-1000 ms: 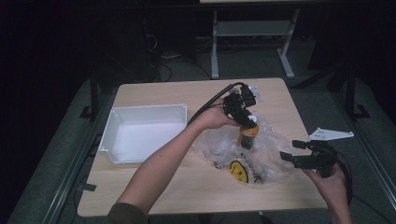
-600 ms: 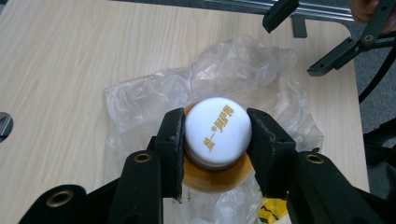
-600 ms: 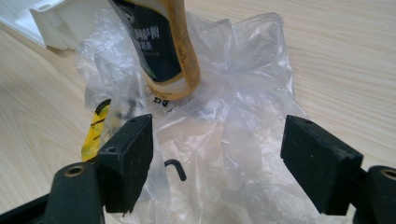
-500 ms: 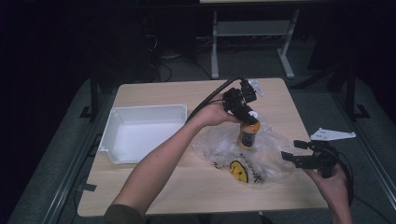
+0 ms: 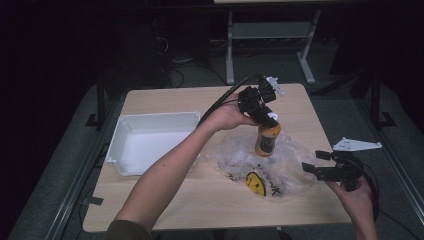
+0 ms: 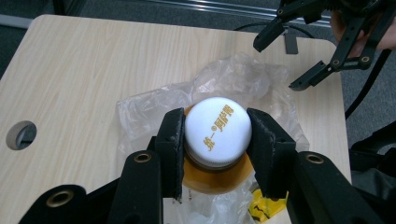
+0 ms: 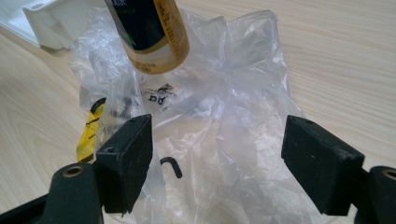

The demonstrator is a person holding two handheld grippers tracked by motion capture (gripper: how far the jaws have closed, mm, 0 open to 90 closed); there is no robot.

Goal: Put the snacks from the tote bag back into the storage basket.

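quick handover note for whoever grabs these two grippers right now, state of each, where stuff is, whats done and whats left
Left gripper: shut on the white cap of the orange bottle, holding it upright above the clear plastic bag.
Right gripper: open, empty, jaws either side of the bag's crumpled edge, not pinching it.
Bag lies on the wooden table, near its right side. White tray sits empty to the left.
Done: the bottle looks clear of the bag.
Left, probably: carry the bottle across to the tray and set it down; steady the bag with the right if it drags.

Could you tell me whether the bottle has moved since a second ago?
Yes: the bottle, gripped by the left gripper, has risen from the plastic bag.
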